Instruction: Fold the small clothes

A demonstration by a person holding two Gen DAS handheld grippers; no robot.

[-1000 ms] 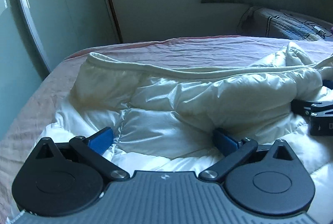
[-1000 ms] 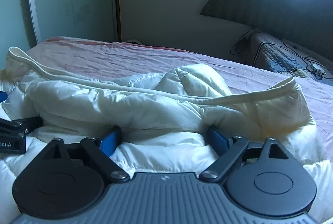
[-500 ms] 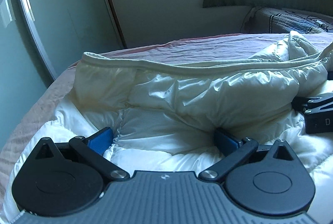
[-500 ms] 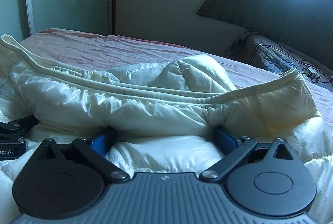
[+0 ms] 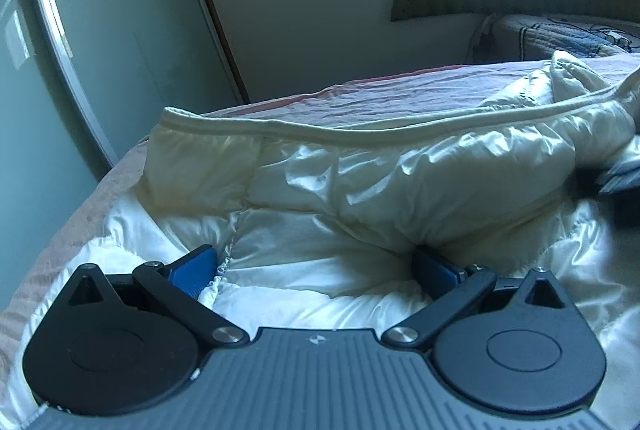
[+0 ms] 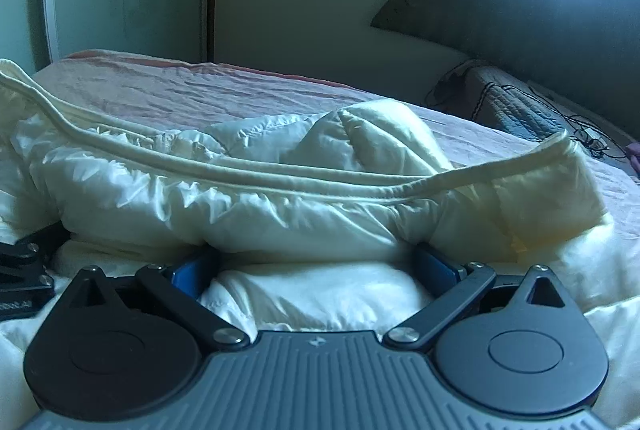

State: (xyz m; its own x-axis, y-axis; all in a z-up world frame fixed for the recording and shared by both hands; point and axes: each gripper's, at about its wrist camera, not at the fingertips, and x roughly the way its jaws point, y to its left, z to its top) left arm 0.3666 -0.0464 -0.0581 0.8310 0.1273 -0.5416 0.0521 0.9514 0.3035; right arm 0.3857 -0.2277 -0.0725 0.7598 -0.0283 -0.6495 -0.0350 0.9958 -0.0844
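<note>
A cream puffy quilted jacket (image 5: 400,190) lies on a pink bed, its piped hem edge raised and folded back toward me; it also fills the right wrist view (image 6: 280,198). My left gripper (image 5: 316,266) is open, its blue fingers (image 5: 192,266) spread wide and resting on the jacket's left part. My right gripper (image 6: 316,266) is open too, blue fingers (image 6: 436,266) spread and partly tucked under the folded padding on the jacket's right part. The left gripper's black body (image 6: 20,270) shows at the left edge of the right wrist view.
The pink bedsheet (image 6: 200,90) stretches behind the jacket. A mirrored wardrobe door (image 5: 80,50) stands at the left. A dark headboard (image 6: 540,10) and a quilted pillow (image 6: 516,110) with cables lie at the back right.
Both grippers stay open on the jacket. The left view has tilted and shifted left, so the right gripper has slid out to a blur at its right edge.
</note>
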